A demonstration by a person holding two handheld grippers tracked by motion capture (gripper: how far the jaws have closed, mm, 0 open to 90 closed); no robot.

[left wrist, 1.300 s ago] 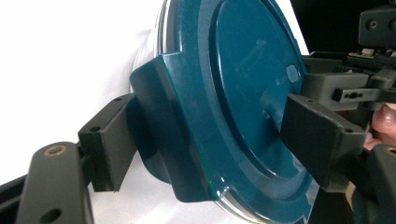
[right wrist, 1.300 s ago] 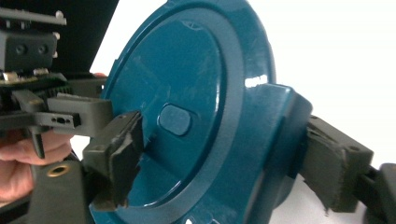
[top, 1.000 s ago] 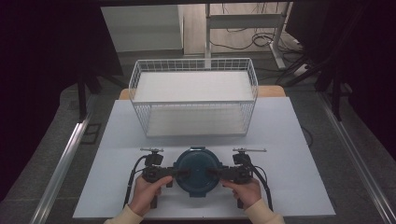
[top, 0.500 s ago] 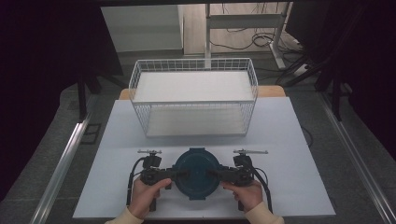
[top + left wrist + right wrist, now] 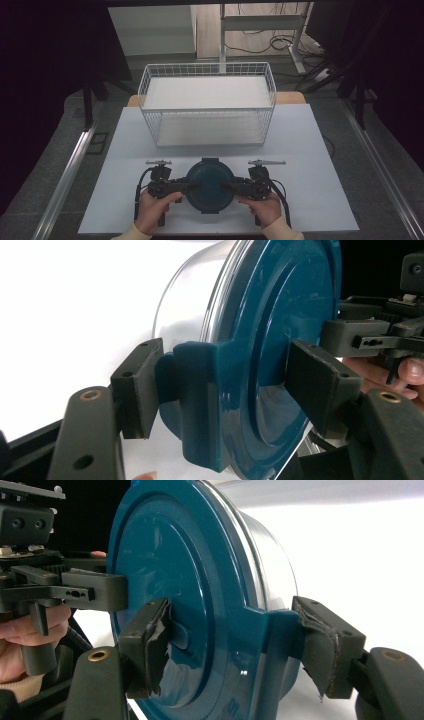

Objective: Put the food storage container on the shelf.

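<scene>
The container (image 5: 210, 185) sits low in the centre of the high view, on the white table (image 5: 310, 150), each side latch between a gripper's jaws. The left gripper (image 5: 220, 385) has just been closing and now presses on its latch (image 5: 192, 400); the right gripper (image 5: 240, 645) likewise clamps the opposite one, probably to lift the container level. The wire basket (image 5: 207, 102) stands well apart above, with bare table between.
</scene>
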